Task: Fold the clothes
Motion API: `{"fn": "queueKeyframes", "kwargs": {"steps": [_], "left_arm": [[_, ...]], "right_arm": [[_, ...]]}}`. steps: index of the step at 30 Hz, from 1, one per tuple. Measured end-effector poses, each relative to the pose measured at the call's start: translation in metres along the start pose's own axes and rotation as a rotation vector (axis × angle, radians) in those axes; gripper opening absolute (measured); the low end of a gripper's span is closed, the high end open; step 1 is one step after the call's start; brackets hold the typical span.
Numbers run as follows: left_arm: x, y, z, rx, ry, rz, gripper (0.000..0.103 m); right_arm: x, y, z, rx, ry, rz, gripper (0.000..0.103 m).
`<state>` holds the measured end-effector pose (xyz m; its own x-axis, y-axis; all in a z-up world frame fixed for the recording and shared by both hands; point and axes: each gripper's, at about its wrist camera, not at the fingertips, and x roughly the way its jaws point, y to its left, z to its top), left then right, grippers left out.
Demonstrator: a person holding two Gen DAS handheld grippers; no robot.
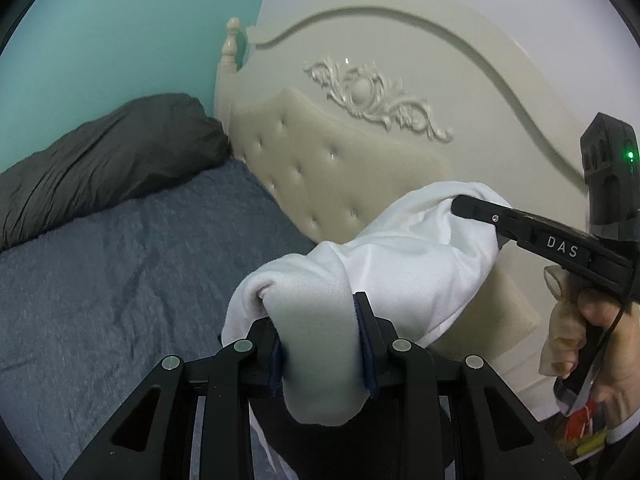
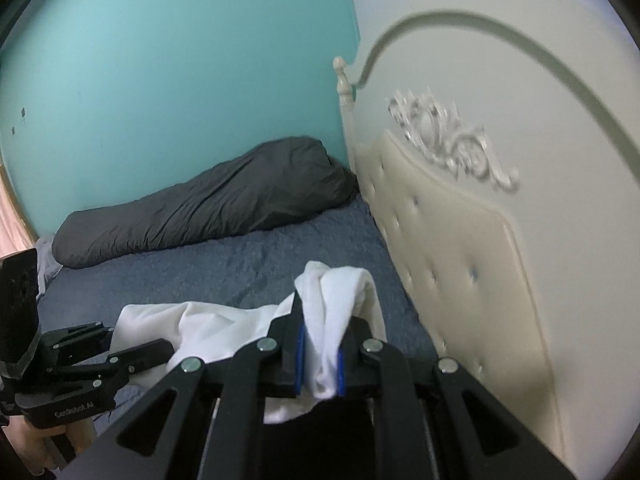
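A white garment [image 1: 404, 256] hangs in the air between both grippers, above a blue-grey bed cover [image 1: 112, 264]. My left gripper [image 1: 320, 312] is shut on a thick bunched fold of it, the cloth bulging between the blue pads. My right gripper [image 2: 322, 332] is shut on another gathered edge of the white garment [image 2: 224, 324]. In the left wrist view the right gripper [image 1: 460, 202] reaches in from the right, its tip buried in the cloth, a hand [image 1: 600, 344] on its handle. The right wrist view shows the left gripper [image 2: 160, 346] at lower left.
A cream tufted headboard [image 1: 344, 168] stands close behind the garment, also on the right in the right wrist view [image 2: 460, 248]. A dark grey pillow [image 2: 208, 204] lies along the teal wall [image 2: 180, 72]. The blue-grey bed cover [image 2: 256, 264] spreads between them.
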<state>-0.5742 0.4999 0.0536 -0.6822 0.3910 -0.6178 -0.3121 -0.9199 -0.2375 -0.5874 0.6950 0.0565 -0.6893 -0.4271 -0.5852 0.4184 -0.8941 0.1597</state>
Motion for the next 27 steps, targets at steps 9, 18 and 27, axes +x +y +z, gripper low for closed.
{"fn": "queueKeyframes", "kwargs": {"steps": [9, 18, 27], "left_arm": [[-0.010, -0.011, -0.030, -0.010, 0.040, -0.010, 0.033], [-0.018, -0.020, -0.056, -0.040, 0.085, -0.015, 0.033], [-0.020, -0.029, -0.086, -0.058, 0.122, -0.021, 0.033]], "right_arm": [[-0.014, -0.006, -0.038, -0.001, 0.067, 0.022, 0.011], [-0.026, -0.007, -0.066, 0.028, 0.131, 0.021, 0.011], [-0.035, -0.011, -0.101, 0.056, 0.195, 0.015, 0.011]]}}
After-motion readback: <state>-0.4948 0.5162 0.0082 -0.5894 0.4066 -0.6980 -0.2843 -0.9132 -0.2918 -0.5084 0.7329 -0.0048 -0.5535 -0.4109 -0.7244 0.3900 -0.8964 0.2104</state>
